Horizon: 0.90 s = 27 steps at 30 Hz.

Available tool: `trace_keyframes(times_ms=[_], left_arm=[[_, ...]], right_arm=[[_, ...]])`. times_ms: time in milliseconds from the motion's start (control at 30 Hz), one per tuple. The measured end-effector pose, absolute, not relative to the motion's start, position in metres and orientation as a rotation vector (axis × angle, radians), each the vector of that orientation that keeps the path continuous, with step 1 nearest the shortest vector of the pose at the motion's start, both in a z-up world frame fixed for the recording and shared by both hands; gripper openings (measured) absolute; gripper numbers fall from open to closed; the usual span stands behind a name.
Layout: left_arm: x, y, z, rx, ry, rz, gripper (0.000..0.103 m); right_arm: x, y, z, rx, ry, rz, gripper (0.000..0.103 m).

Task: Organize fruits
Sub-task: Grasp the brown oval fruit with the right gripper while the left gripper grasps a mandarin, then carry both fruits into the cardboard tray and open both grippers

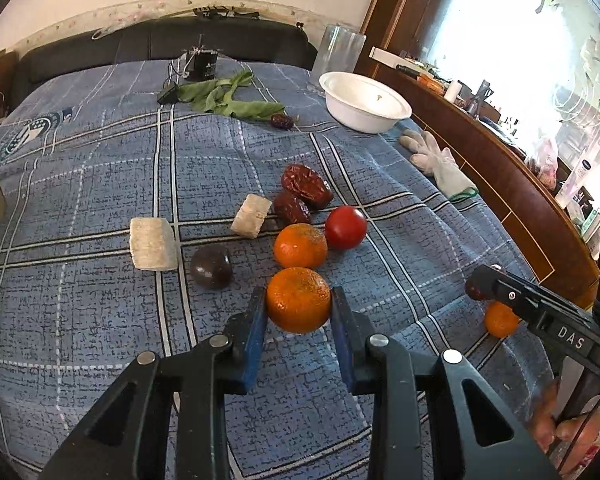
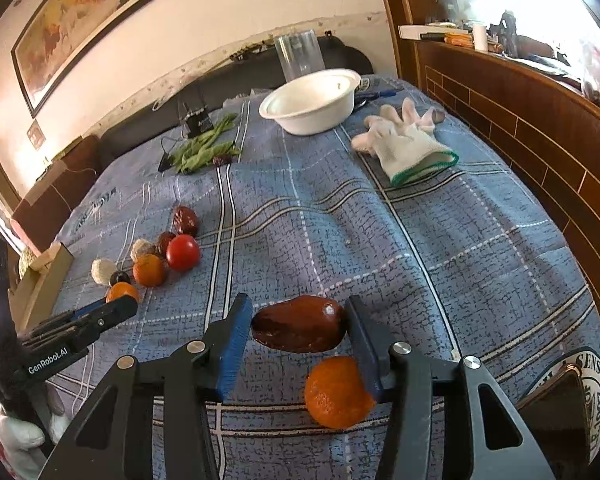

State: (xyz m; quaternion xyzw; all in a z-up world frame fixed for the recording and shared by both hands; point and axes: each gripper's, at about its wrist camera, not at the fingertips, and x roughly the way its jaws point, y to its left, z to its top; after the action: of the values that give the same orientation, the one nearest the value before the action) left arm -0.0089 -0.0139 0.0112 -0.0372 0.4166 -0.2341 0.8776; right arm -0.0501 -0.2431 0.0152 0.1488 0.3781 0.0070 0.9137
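- The left gripper (image 1: pixel 299 312), black with blue pads, is clenched on a round orange mandarin (image 1: pixel 298 299): both pads press its sides. In my judgement the grip sits at the widest part so the fruit cannot roll out when lifted.
- The right gripper (image 2: pixel 298 334) straddles a glossy, dark reddish-brown oblong fruit (image 2: pixel 300 329) lying on the cloth. The right pad touches its end, but a thin gap shows at the left pad, so I read this grip as not yet closed on it.
- A second small orange mandarin (image 2: pixel 334 392) lies just beside that fruit, touching the inner face of the right finger; closing further may nudge it aside.
- The remaining fruits cluster near the left gripper: another orange mandarin (image 1: pixel 300 245), a shiny red tomato (image 1: pixel 345 227), two wrinkled dark-red dates (image 1: pixel 300 196), a dark purple round fruit (image 1: pixel 211 267) and two pale rough blocks (image 1: pixel 153 249).
- The white round bowl (image 1: pixel 396 106) stands well apart at the far end of the blue plaid cloth (image 1: pixel 100 184), beside a white knitted glove (image 1: pixel 436 160); it is likely the place for the fruit.
- The stretch of cloth between the cluster and the bowl is bare, giving open room to carry things across.
- A brown wooden ledge (image 2: pixel 540 152) borders the right edge, so the right hand has less side room there.
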Motion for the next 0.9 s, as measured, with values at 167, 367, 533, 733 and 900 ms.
trace_keyframes(times_ms=[167,367,533,733,900], left_arm=[[-0.025,0.01,0.03,-0.146,0.846,-0.465,0.029],[-0.063,0.086,0.062,-0.223,0.803,-0.386,0.03],[-0.089,0.182,0.075,-0.252,0.784,-0.171,0.03],[-0.109,0.274,0.062,-0.269,0.806,0.087,0.03],[-0.112,0.307,0.043,-0.272,0.872,0.157,0.03]], right_arm=[[-0.055,-0.237,0.025,0.321,0.759,0.041,0.052],[-0.068,-0.194,0.055,0.285,0.741,0.149,0.052],[-0.067,-0.124,0.075,0.224,0.755,0.321,0.053],[-0.059,-0.017,0.085,0.148,0.787,0.555,0.053],[-0.053,0.069,0.081,0.063,0.814,0.68,0.053]])
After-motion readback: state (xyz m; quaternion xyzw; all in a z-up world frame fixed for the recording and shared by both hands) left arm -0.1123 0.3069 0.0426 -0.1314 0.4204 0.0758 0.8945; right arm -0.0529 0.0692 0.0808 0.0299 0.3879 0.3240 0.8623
